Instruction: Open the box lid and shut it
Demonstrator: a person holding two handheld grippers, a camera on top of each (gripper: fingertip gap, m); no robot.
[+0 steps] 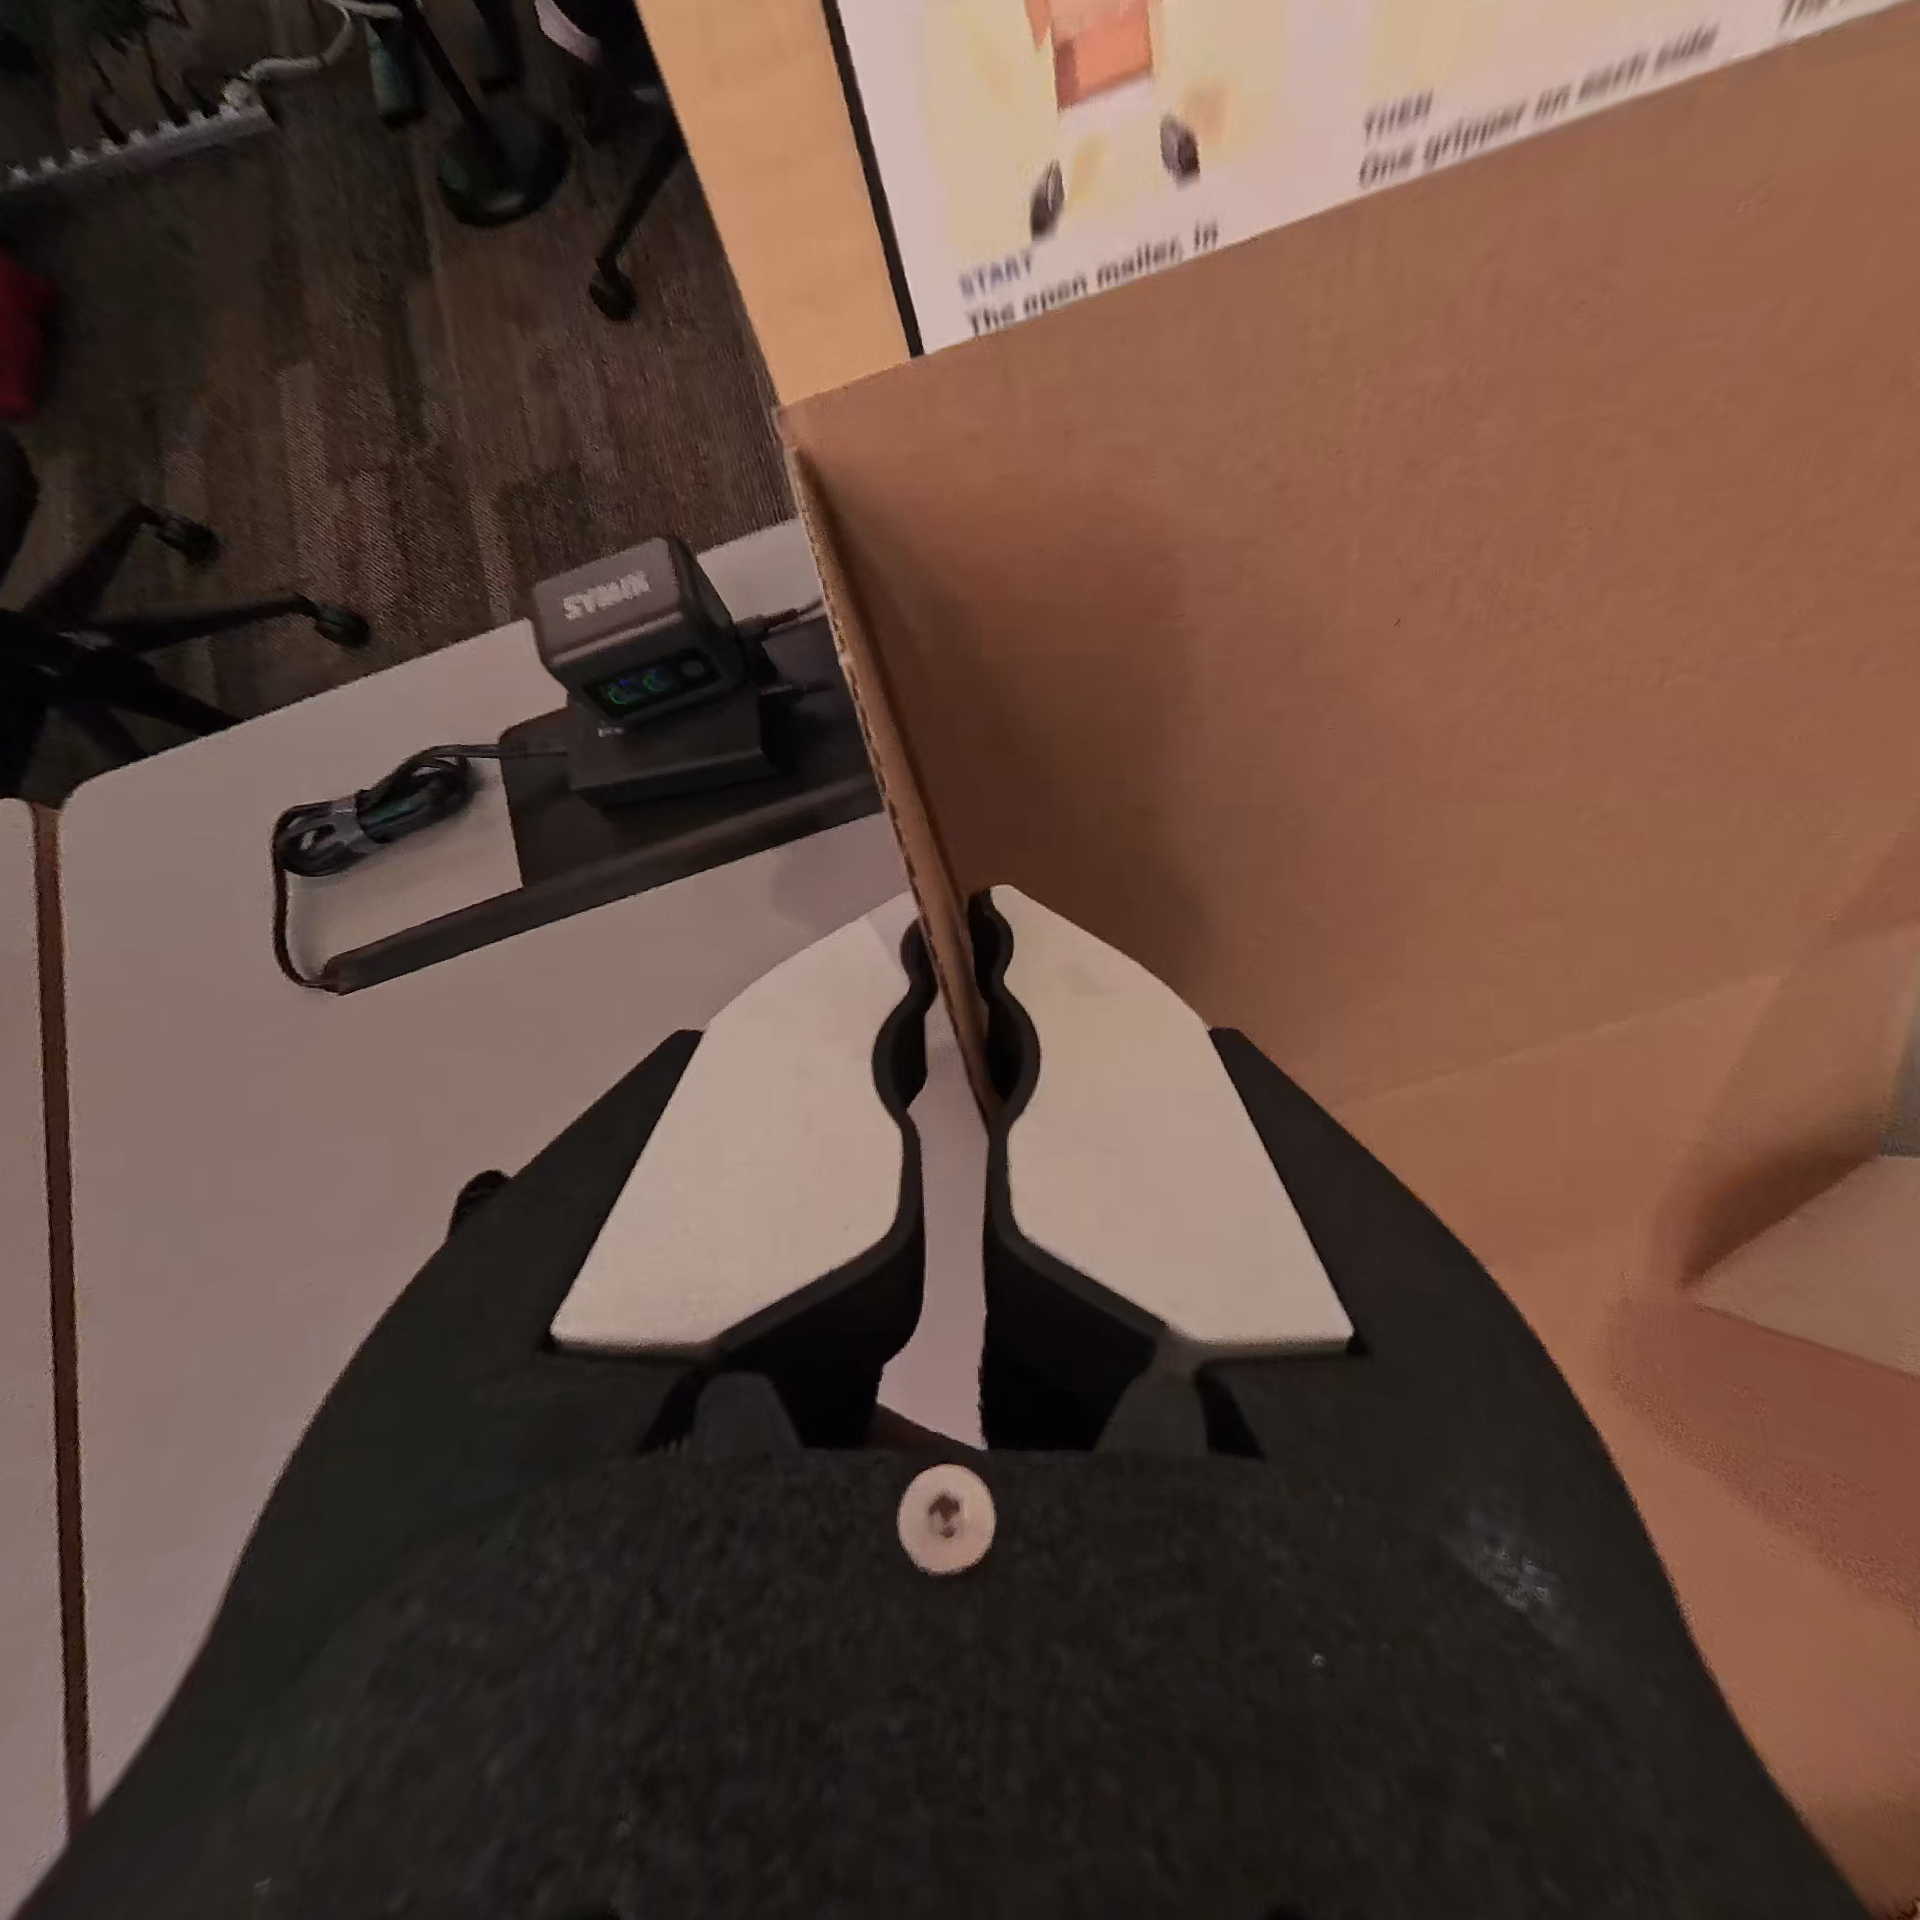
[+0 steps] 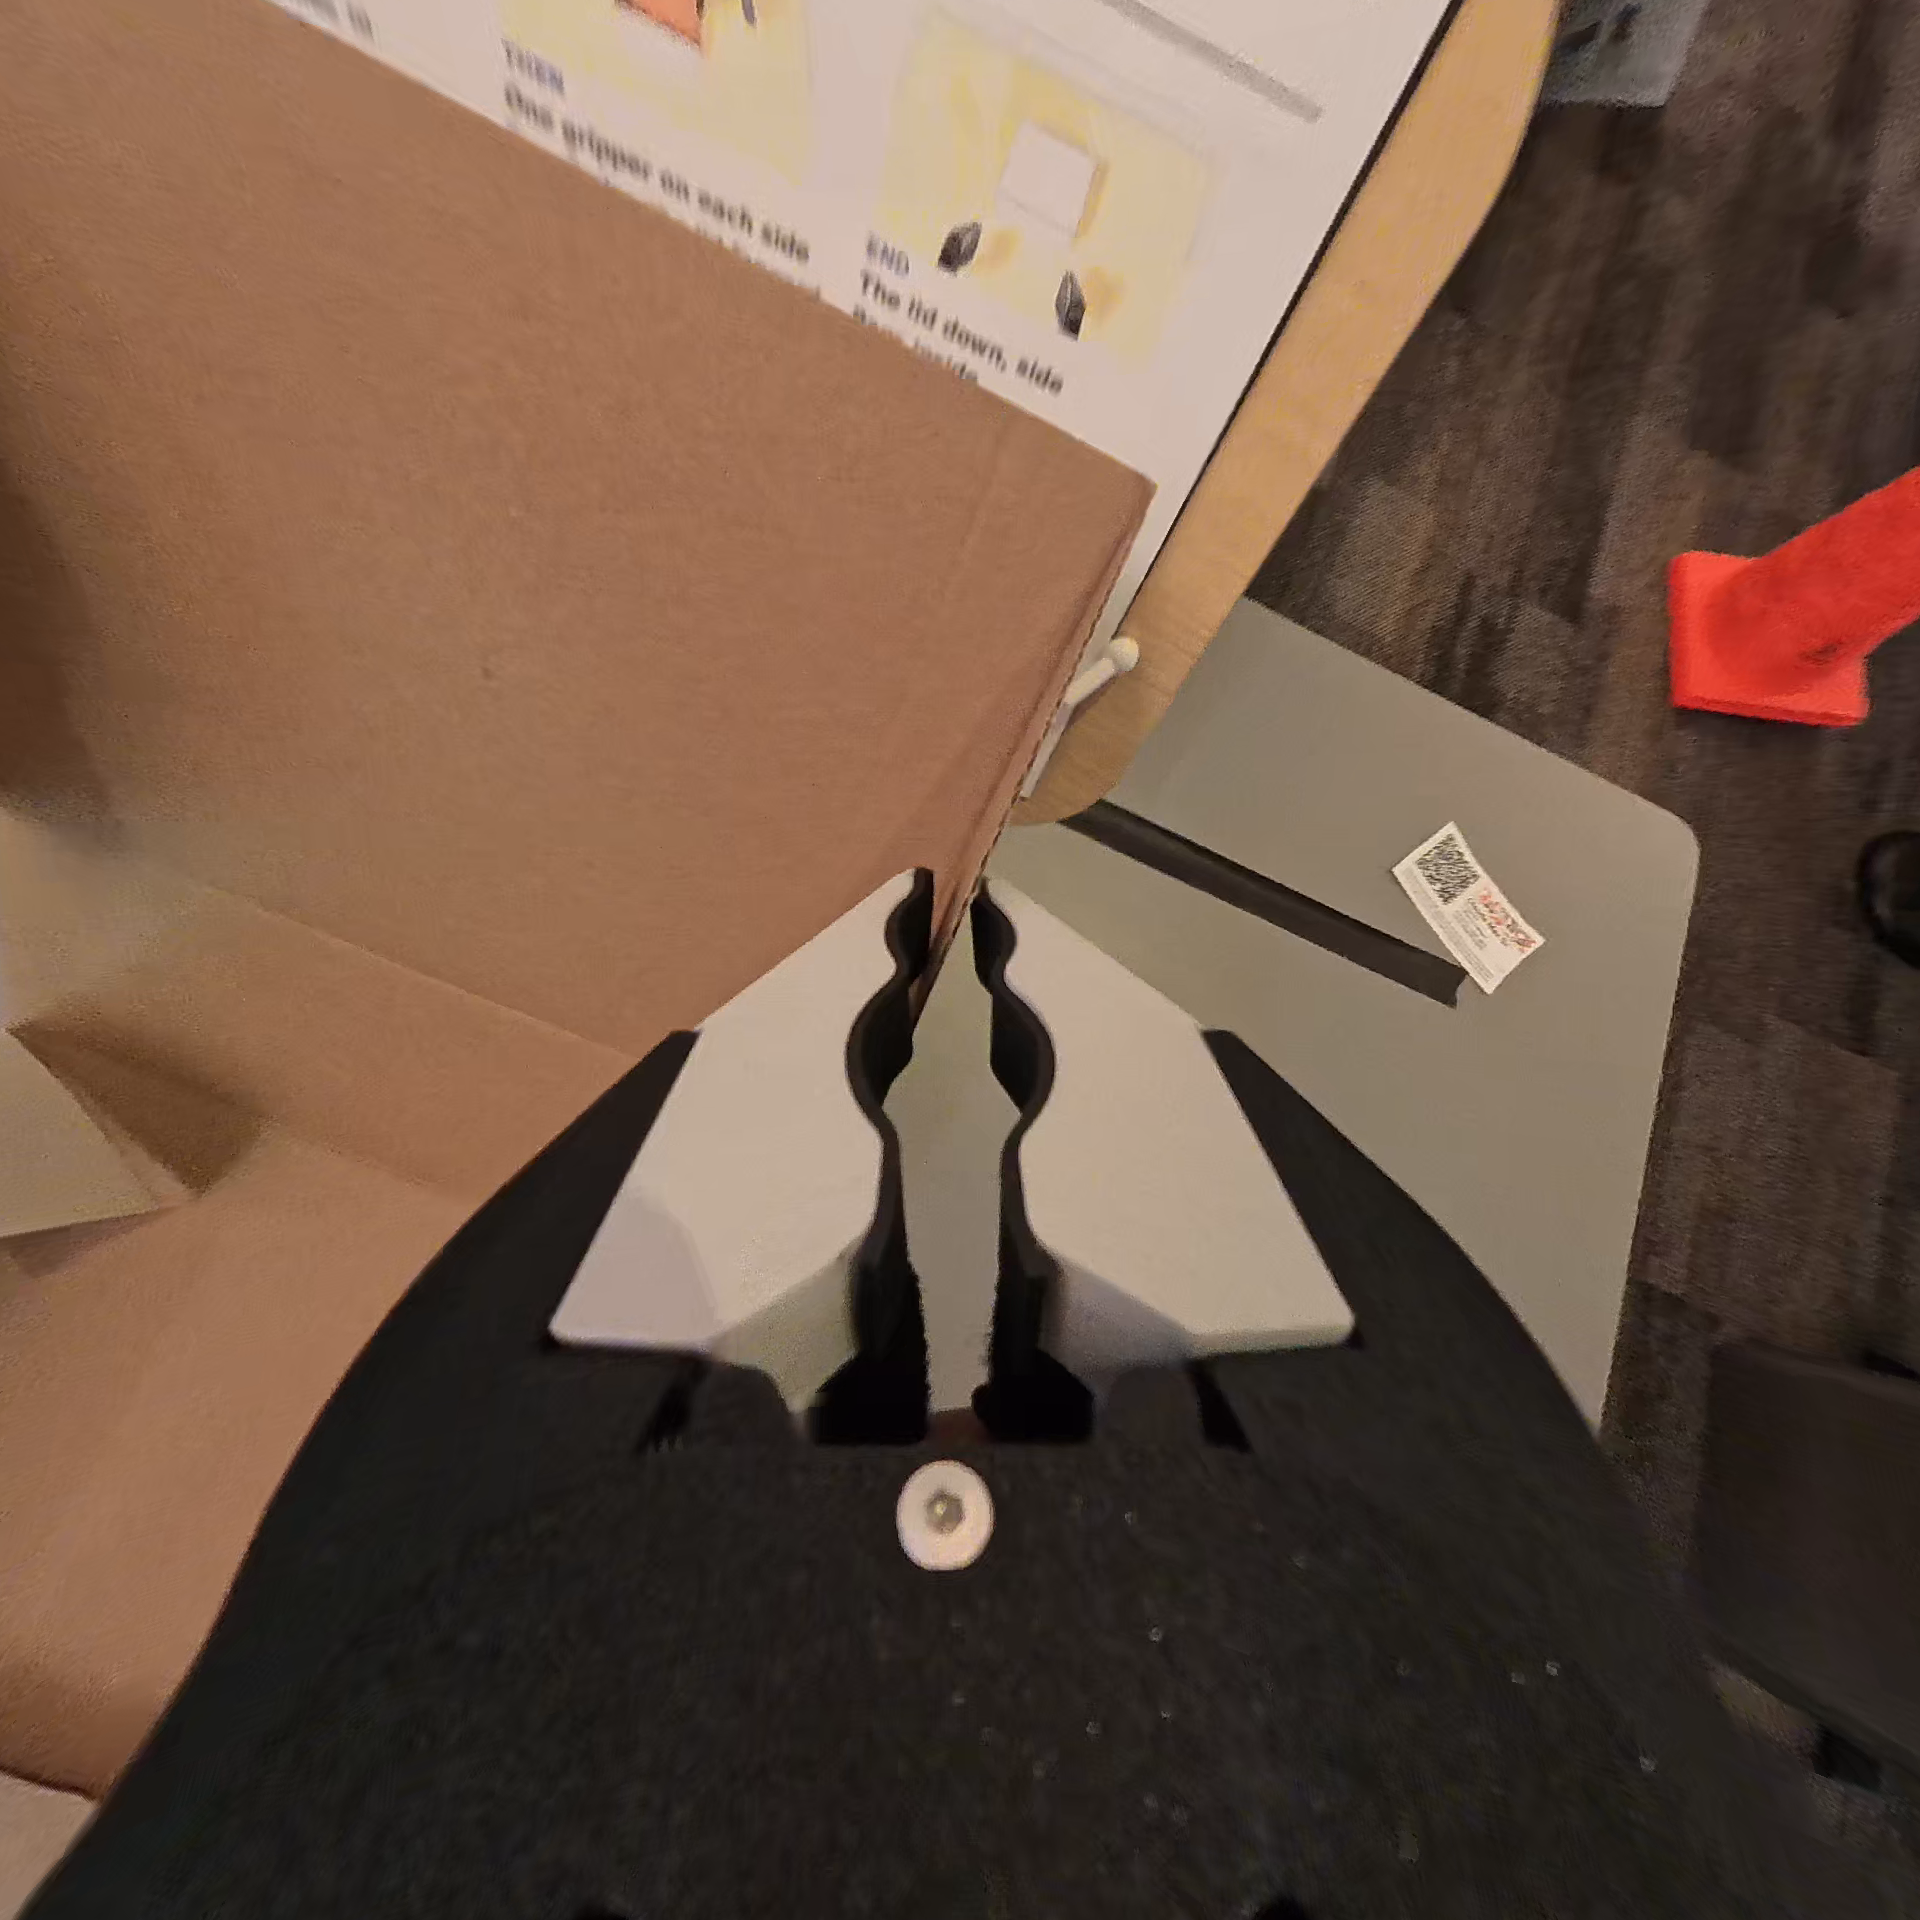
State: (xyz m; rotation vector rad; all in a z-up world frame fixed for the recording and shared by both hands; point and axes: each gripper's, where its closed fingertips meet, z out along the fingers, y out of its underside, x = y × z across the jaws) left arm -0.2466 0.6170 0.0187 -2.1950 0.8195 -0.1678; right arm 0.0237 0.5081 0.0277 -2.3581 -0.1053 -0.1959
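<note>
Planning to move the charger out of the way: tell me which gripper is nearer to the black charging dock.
Left. The left gripper pinches the cardboard lid's edge beside the black charging dock. The right gripper grips the lid's opposite edge, farther away.

The raised cardboard lid (image 1: 1403, 675) hides most of the printed board (image 1: 1195, 125) at twelve o'clock, whose pictures are blurred. At three o'clock the red object (image 2: 1787, 634) runs past the frame edge.
</note>
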